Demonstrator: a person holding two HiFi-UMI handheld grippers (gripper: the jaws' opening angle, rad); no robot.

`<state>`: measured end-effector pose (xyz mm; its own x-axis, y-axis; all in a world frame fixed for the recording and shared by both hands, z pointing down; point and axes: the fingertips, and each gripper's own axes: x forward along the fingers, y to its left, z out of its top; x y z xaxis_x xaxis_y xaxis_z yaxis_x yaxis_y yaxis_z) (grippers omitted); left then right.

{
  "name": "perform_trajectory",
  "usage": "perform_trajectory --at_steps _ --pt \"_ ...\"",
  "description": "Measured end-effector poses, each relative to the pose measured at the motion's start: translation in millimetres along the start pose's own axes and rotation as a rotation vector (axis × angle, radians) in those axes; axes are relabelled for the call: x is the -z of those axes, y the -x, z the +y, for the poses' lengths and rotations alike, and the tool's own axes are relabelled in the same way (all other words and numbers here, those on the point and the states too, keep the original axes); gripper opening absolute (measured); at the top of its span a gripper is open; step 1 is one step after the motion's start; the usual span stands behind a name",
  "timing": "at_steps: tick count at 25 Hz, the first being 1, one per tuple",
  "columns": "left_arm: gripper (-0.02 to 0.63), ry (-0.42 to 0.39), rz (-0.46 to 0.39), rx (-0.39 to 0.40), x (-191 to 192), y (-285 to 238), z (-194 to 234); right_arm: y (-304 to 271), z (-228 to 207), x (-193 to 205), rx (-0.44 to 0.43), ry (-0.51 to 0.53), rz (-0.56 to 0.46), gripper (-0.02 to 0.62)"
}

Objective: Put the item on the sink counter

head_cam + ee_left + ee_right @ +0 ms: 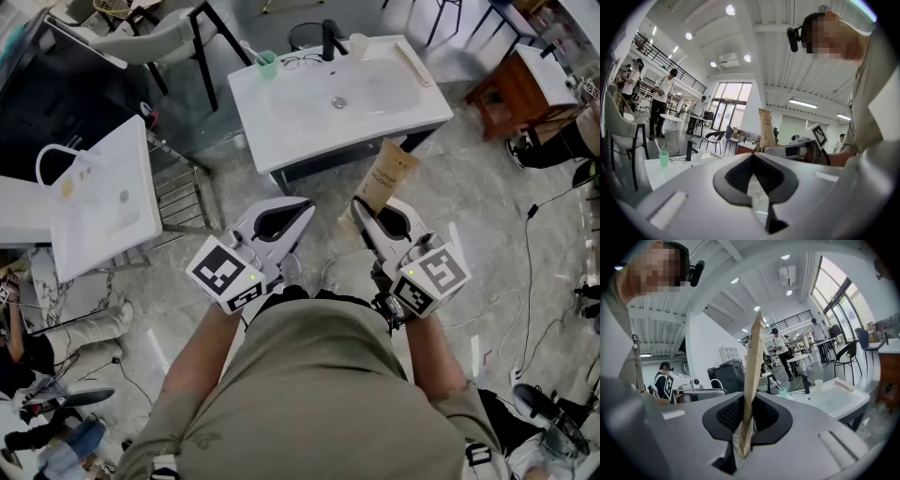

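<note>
My right gripper (pixel 362 212) is shut on the lower edge of a flat brown paper pouch (pixel 386 176), which stands upright above the jaws. In the right gripper view the pouch (pixel 753 376) appears edge-on, pinched between the pads. My left gripper (pixel 285 217) hangs beside it at the same height, its jaws together with nothing between them (pixel 757 187). The white sink counter (pixel 281 112) stands just ahead of both grippers, with a basin in its middle. The pouch is in the air in front of the counter's near edge.
On the counter's back edge are a green cup (pixel 268 64), glasses (pixel 302 62), a black faucet (pixel 329 39), a white cup (pixel 357 44) and a wooden strip (pixel 413 64). A second white sink (pixel 103 202) stands at left, a wooden stool (pixel 520 89) at right. Cables cross the marble floor.
</note>
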<state>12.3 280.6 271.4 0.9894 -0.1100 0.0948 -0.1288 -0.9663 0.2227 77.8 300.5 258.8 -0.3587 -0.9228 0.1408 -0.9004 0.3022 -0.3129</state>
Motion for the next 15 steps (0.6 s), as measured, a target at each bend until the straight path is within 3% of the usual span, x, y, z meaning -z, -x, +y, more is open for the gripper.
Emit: perform_trajectory --at_steps 15 --pt "0.005 0.010 0.004 -0.007 4.9 -5.8 -7.2 5.2 -2.8 3.0 -0.017 -0.012 0.006 0.041"
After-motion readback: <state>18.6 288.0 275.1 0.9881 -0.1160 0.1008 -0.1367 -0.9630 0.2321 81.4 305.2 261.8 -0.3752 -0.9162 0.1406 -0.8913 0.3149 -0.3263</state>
